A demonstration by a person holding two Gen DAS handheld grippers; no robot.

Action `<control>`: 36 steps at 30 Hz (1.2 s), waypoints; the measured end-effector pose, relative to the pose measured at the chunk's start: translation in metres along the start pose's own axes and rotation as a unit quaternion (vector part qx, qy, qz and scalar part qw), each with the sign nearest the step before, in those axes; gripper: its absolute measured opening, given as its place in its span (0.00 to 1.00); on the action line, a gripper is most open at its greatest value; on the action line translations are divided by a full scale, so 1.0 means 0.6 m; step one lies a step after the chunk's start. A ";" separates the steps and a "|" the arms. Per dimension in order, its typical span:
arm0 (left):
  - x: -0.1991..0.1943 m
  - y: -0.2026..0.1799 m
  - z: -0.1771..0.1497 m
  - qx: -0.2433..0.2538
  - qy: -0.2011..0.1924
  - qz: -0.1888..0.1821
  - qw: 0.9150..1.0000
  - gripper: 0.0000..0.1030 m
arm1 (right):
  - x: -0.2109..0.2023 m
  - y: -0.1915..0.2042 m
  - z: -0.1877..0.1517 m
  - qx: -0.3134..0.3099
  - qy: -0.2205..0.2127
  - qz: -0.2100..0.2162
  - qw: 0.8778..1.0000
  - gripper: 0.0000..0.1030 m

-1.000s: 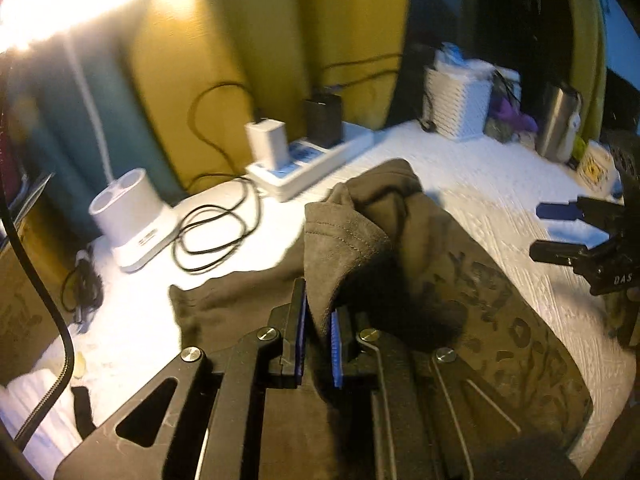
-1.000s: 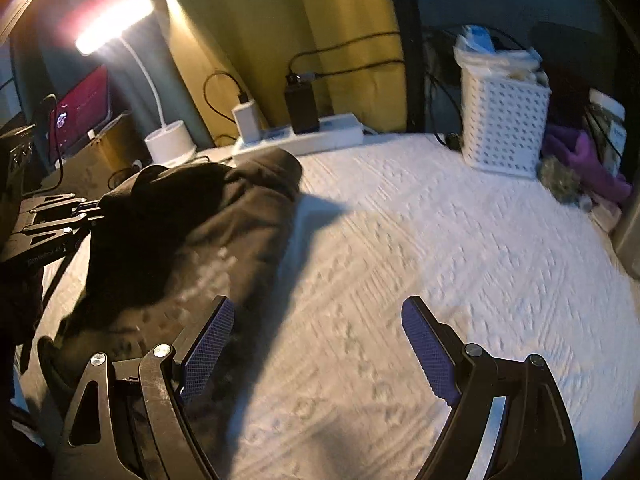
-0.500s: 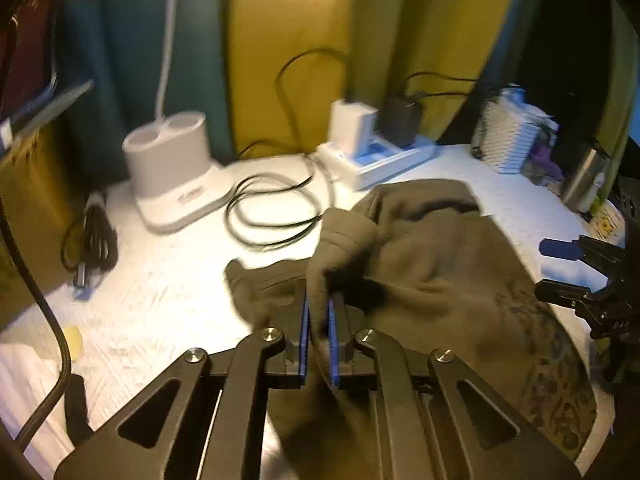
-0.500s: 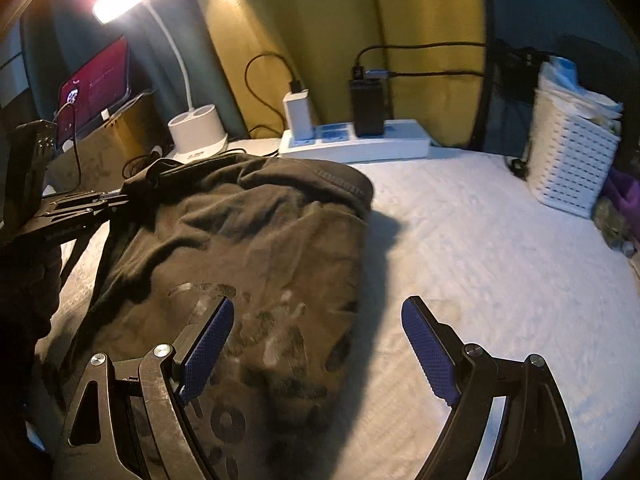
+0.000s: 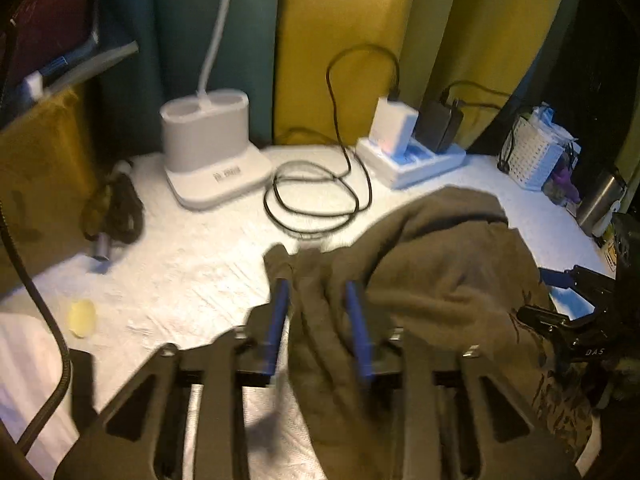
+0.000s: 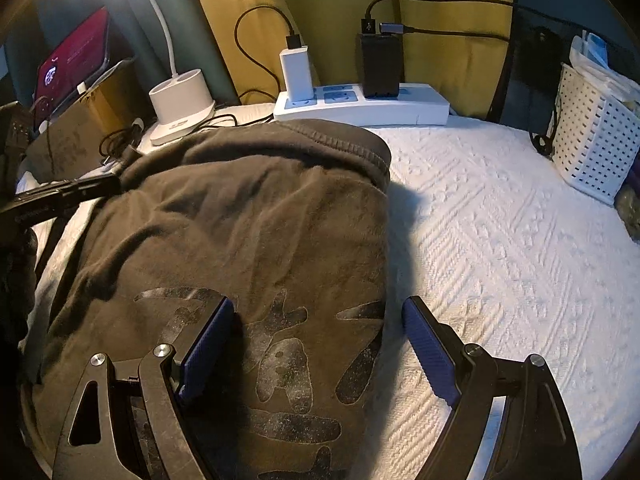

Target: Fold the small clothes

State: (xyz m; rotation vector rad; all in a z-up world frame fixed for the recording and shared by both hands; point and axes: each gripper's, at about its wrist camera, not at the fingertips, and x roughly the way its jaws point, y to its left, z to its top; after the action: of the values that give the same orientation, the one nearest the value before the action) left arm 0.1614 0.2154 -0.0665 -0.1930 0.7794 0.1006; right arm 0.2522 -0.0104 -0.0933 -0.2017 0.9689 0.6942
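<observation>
A dark olive-brown garment (image 6: pixel 256 232) with a faded print lies folded over on the white textured cloth (image 6: pixel 500 240). In the left wrist view the garment (image 5: pixel 440 272) bunches between my left gripper's (image 5: pixel 318 300) blue pads, which stand apart with a fold of fabric loose between them. My right gripper (image 6: pixel 316 324) is open over the garment's printed near edge, its left pad above the fabric and its right pad over the white cloth. It also shows at the right edge of the left wrist view (image 5: pixel 560 292).
At the back stand a white lamp base (image 5: pixel 208 148), a coiled black cable (image 5: pixel 316 196), a white power strip (image 6: pixel 360 108) with chargers, and a white basket (image 6: pixel 596 128). A steel cup (image 5: pixel 600 200) is far right. A cardboard box (image 5: pixel 36 168) is at the left.
My left gripper has opened and let go of the fabric it was pinching, after lowering it to the left. The garment now lies flatter. My right gripper has moved closer over the printed edge.
</observation>
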 end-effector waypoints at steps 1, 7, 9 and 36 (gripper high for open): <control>-0.009 0.000 0.002 -0.002 -0.006 -0.002 1.000 0.39 | -0.003 0.000 -0.001 0.001 -0.001 0.000 1.000 0.84; -0.051 -0.029 -0.018 0.003 -0.008 -0.026 1.000 0.46 | -0.023 0.001 -0.009 0.003 -0.007 0.001 1.000 0.84; -0.057 -0.043 -0.034 0.005 -0.004 -0.027 1.000 0.46 | -0.032 0.005 -0.013 0.002 -0.010 0.002 1.000 0.84; -0.105 -0.117 -0.182 0.009 0.057 -0.054 0.997 0.64 | -0.153 -0.026 -0.125 0.055 -0.038 -0.030 0.997 0.84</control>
State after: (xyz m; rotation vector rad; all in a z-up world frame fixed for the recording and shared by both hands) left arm 0.0533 0.1229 -0.0883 -0.2255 0.8821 -0.0187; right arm 0.1761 -0.0976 -0.0634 -0.1076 0.9215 0.5879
